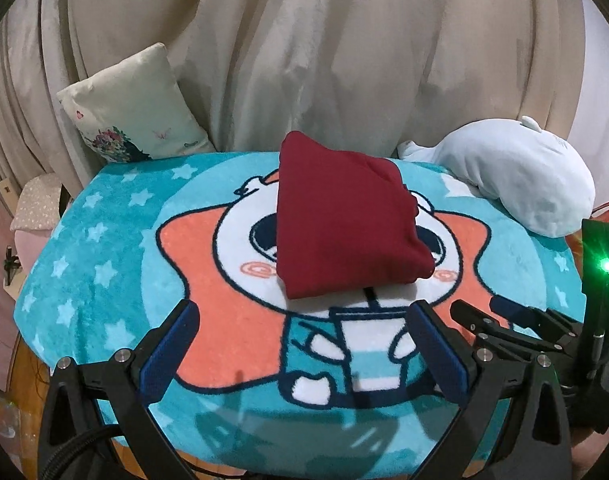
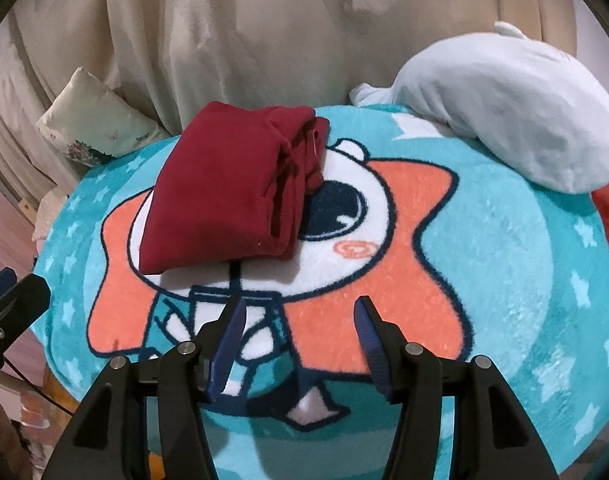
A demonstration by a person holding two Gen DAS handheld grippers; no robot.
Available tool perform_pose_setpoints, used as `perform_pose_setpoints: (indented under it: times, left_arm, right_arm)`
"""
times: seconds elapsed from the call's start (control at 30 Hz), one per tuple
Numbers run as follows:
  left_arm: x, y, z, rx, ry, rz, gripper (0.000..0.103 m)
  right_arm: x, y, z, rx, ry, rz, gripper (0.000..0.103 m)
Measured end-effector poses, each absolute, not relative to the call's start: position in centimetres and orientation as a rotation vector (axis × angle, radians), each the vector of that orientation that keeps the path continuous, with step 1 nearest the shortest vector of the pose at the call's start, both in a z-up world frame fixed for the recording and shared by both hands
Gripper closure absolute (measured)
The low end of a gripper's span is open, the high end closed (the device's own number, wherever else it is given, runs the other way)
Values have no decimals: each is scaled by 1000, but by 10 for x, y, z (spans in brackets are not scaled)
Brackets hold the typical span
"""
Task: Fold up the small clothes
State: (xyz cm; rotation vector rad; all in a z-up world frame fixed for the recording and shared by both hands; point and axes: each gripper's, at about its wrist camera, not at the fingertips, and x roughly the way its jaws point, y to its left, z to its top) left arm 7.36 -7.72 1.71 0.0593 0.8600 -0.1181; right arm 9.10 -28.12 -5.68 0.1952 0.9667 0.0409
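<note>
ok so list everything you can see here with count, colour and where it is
folded fleece garment: one, dark red, lying on the middle of the mat, layered edges toward the right
plush cartoon mat: one, teal with pale stars, orange star and white character, covering the surface
soft plush toy: one, pale blue-white, far right edge of the mat
small printed cushion: one, cream with flower print, behind the mat's far left corner
draped curtain fabric: beige, filling the background
left gripper: one, black with blue pads, open, empty, near the mat's front edge
right gripper: one, black with blue pads, open, empty, beside the left one
</note>
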Motion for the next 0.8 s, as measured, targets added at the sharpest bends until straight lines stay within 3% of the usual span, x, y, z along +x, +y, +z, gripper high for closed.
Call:
perform_pose_setpoints:
  times: [0.8]
  left_arm:
    - [78,-75,-4,71,950,-84,0]
  right_arm:
    - [92,-276,-74,146,1013,16,40]
